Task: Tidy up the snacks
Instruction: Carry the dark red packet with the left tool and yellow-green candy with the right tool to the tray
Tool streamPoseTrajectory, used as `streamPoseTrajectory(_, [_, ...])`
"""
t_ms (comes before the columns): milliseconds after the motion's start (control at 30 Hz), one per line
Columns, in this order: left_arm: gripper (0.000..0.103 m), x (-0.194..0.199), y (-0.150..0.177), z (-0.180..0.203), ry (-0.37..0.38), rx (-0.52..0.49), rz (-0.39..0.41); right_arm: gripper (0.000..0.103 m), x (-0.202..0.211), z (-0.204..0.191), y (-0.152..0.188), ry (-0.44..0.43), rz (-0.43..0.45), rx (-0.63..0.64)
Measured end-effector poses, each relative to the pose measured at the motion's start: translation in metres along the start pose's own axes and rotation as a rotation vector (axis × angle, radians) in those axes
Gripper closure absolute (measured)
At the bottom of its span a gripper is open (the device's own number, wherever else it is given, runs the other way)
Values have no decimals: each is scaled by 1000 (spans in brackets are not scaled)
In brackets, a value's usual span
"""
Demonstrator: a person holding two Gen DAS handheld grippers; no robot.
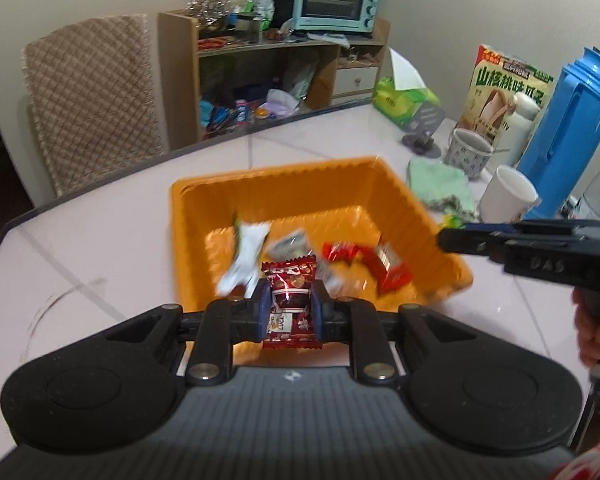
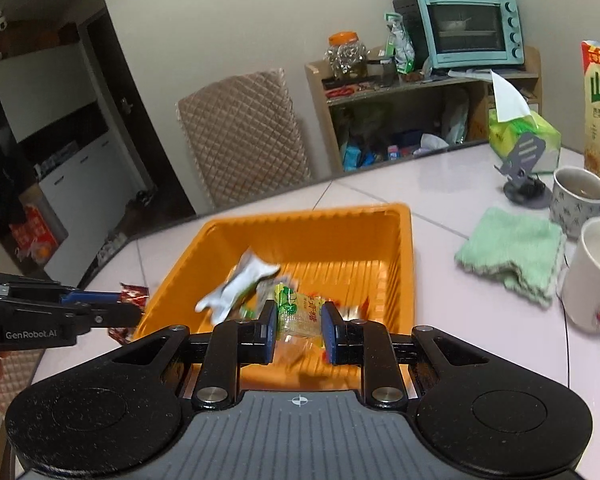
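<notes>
We hold two grippers over a pale tabletop (image 1: 112, 240), both aimed at an orange basket (image 1: 340, 184).

The left gripper (image 1: 288, 308) has its jaws clamped on a dark red snack packet (image 1: 288, 288), which stands upright between the blue pads and sticks out past them above and below. Just beyond these jaws, on the basket floor, lie a white wrapper (image 1: 246, 256) to the left, a grey packet (image 1: 290, 245) straight ahead, and red wrappers (image 1: 364, 260) to the right. All of these are blurred.

The right gripper (image 2: 299, 326) has its jaws closed on a clear packet with green and yellow print (image 2: 300, 314), pinched from both sides. Ahead of these jaws and slightly left sits the same white wrapper (image 2: 240, 284) inside the basket (image 2: 300, 224). In the right wrist view the left gripper comes in from the left, with the red packet (image 2: 134, 294) at its tip, near the basket's left rim.

Well to the right of both pairs of jaws, on the tabletop, we see a green cloth (image 2: 512, 254), a white mug (image 2: 592, 276), a patterned mug (image 2: 576, 200) and a blue flask (image 1: 568, 128).
</notes>
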State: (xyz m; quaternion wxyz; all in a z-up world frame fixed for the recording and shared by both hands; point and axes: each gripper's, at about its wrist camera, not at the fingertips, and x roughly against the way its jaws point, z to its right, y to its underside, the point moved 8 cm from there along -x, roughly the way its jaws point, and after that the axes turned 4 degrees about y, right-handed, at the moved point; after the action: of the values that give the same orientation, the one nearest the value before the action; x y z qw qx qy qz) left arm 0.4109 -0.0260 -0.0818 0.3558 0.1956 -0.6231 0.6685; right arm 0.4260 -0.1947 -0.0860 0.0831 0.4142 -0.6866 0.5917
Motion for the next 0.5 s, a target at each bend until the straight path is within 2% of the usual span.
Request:
streamPoseTrajectory(300, [84, -55, -54, 8, 46, 4, 3, 79, -42, 20, -31, -1, 5, -12])
streamPoseTrajectory(500, [84, -87, -72, 13, 47, -16, -13, 79, -63, 36, -44, 12, 3, -36])
